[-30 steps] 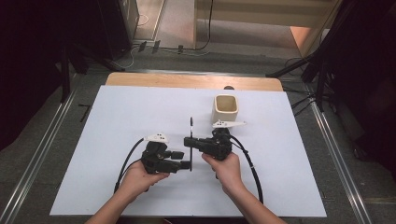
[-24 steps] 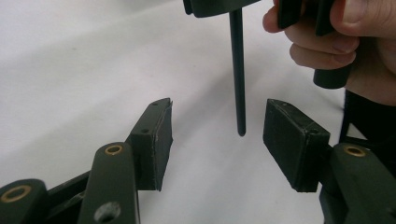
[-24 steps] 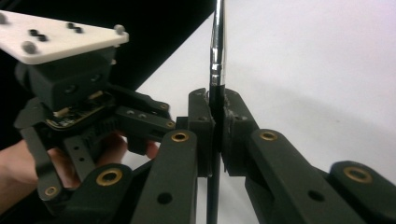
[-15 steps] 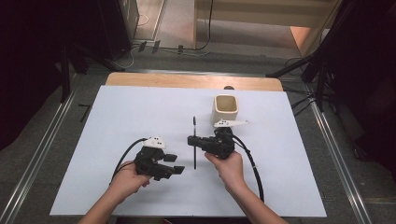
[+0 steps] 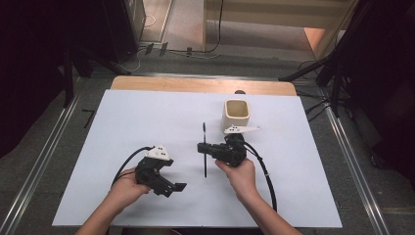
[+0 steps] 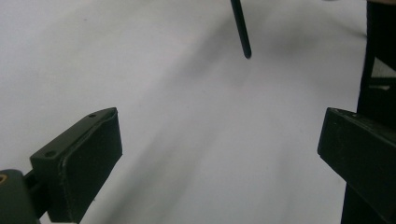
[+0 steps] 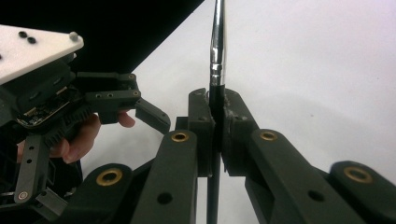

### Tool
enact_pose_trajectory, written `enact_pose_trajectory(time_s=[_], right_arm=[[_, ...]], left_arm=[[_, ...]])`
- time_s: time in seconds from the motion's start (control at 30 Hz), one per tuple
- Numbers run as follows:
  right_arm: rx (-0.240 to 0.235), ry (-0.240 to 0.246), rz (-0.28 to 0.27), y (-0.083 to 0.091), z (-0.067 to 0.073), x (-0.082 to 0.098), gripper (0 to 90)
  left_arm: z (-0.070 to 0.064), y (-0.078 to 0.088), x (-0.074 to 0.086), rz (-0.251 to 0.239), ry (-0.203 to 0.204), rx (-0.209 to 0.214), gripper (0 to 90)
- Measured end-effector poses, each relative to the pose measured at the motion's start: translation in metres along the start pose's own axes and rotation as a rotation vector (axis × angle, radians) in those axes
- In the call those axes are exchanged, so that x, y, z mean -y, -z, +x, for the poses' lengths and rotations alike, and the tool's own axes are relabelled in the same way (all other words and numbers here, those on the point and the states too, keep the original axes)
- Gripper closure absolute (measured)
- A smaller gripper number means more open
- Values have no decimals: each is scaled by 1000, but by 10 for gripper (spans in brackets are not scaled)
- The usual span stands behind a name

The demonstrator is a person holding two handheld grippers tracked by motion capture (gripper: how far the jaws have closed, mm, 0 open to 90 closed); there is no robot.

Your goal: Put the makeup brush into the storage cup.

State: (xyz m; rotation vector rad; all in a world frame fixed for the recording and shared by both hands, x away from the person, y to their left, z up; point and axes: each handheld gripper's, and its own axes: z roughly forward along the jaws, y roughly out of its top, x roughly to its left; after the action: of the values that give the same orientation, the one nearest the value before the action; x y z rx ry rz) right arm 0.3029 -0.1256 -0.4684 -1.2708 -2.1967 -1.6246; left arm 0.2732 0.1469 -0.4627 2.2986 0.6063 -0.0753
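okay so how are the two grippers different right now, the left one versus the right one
The left gripper has its jaws wide apart with nothing between them, having just opened; the right gripper is shut on a thin black brush. The left gripper sits nearer the person, the right gripper nearer the cream cup. Both are black, hand-held, and trail a cable.

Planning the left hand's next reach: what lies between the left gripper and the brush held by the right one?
Nothing: the high view shows only bare white table between the open left gripper and the thin black brush clamped in the right gripper. The left gripper view shows the same.
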Motion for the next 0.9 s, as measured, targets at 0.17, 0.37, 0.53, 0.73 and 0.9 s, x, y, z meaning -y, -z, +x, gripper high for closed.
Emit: enact_pose_trajectory(time_s=[0.17, 0.37, 0.53, 0.73, 0.9], right_arm=[[2, 3, -7, 2, 0, -1, 857], [9, 7, -5, 4, -1, -1, 857], [14, 13, -2, 4, -1, -1, 858], [24, 15, -2, 5, -2, -1, 857], [31, 20, -5, 6, -3, -2, 857]], left_arm=[[1, 7, 4, -17, -59, -19, 0], [9, 15, 12, -19, -55, -35, 1], [13, 21, 18, -20, -43, -51, 1], [20, 32, 30, -55, -45, -83, 0], [22, 37, 37, -63, -31, -98, 0]])
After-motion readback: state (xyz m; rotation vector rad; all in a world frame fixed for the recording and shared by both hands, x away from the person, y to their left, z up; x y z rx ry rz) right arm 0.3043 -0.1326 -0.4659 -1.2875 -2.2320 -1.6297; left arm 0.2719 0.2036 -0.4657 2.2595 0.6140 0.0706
